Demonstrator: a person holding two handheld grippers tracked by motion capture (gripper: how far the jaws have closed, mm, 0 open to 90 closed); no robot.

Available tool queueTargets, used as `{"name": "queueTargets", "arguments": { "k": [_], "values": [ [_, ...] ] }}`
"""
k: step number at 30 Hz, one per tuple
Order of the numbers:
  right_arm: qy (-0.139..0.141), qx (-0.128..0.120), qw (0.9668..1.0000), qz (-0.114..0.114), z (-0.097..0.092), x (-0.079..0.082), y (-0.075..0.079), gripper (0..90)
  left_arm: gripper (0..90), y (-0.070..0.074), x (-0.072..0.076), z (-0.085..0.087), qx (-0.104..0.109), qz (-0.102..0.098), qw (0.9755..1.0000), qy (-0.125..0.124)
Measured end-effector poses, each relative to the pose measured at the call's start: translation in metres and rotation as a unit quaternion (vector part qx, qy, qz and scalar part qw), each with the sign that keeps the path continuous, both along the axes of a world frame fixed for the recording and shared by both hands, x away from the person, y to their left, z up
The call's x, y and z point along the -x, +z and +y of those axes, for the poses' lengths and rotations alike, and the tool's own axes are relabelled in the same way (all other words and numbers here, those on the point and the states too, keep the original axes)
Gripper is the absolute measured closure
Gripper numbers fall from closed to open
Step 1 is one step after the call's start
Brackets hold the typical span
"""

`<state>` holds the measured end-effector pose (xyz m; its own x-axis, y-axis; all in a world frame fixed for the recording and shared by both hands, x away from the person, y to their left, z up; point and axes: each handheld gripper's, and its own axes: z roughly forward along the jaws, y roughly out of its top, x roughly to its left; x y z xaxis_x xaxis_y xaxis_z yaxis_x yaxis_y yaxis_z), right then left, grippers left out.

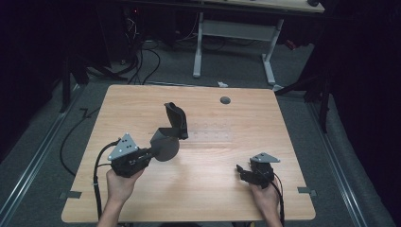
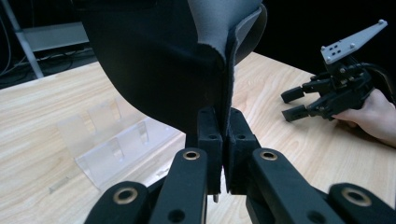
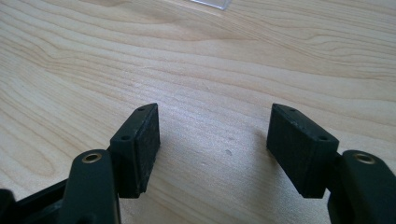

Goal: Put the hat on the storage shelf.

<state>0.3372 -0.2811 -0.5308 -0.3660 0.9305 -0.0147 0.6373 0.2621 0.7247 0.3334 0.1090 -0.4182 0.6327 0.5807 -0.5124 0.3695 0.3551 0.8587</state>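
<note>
Above the wooden table (image 1: 198,189), left claw (image 1: 147,155) clenched on dark grey fabric cup (image 1: 165,144), right claw (image 1: 242,171) released.

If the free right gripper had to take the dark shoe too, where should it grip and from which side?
Probably the raised back part of the dark shoe, from the right side of the table. It stands up clear above the transparent rack, a thin wall that open jaws can straddle. The left gripper already pinches the near edge, so the right gripper, open and empty, has an unobstructed approach.
</note>
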Motion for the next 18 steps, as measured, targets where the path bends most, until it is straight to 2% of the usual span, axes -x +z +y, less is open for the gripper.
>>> {"name": "queueTargets", "arguments": {
  "k": [4, 15, 18],
  "values": [
    [0.000, 0.000, 1.0000, 0.000, 0.000, 0.000, 0.000, 34.9, 87.4, 0.003, -0.007, 0.001, -0.009, -0.001, 0.9999, 0.007],
    [0.002, 0.001, 1.0000, -0.001, 0.000, 0.000, 0.000, 34.5, 87.4, 0.012, -0.023, 0.008, -0.006, -0.012, 0.9995, 0.028],
    [0.003, 0.002, 1.0000, 0.000, 0.000, 0.000, 0.000, 34.3, 87.4, 0.014, -0.027, 0.008, -0.013, -0.020, 0.9992, 0.033]
  ]
}}
